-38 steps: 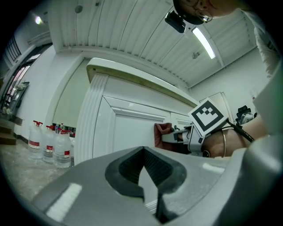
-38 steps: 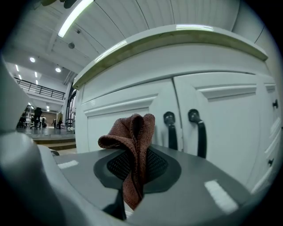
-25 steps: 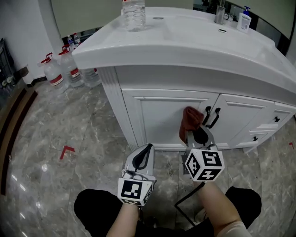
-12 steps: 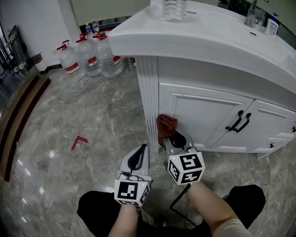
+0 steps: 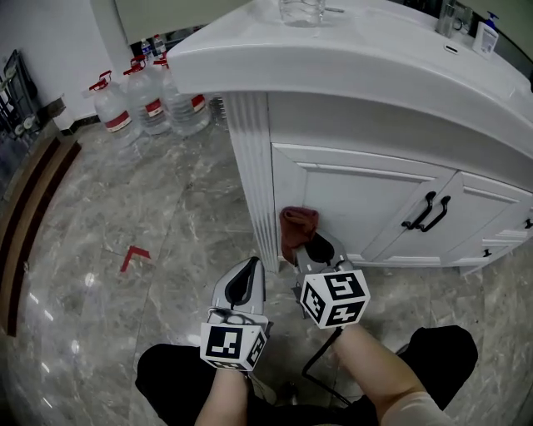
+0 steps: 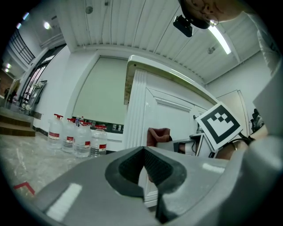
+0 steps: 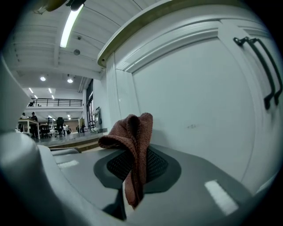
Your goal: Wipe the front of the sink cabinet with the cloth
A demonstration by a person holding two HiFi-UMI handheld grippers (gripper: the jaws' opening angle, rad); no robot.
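Change since earlier frames: the cloth [image 5: 297, 226] has travelled left across the left door [image 5: 358, 208], from beside the black door handles [image 5: 425, 210] one second ago to the door's lower left corner. Over the last half second it has hardly shifted.
Right gripper [image 5: 315, 250]: jaws clamped on the cloth. A folded bunch of the reddish-brown fabric stands above the jaws and a tail hangs down between them.
Cloth position: low on the sink cabinet [image 5: 466, 141] front, just beside the fluted corner column [image 5: 250, 166]. Contact with the door panel cannot be confirmed.
Left gripper [image 5: 250, 268]: jaws together, nothing between them. It is held below and to the left of the right gripper, apart from the cabinet.
Water jugs [image 5: 150, 104]: three clear jugs with red caps and red labels, standing close together on the marble floor [image 5: 125, 208] left of the cabinet. Fill level not readable.
Clear bottle [image 5: 301, 10]: upright on the countertop [image 5: 358, 58]; only its lower part shows.
Soap dispenser [image 5: 485, 35]: upright at the countertop's far right.
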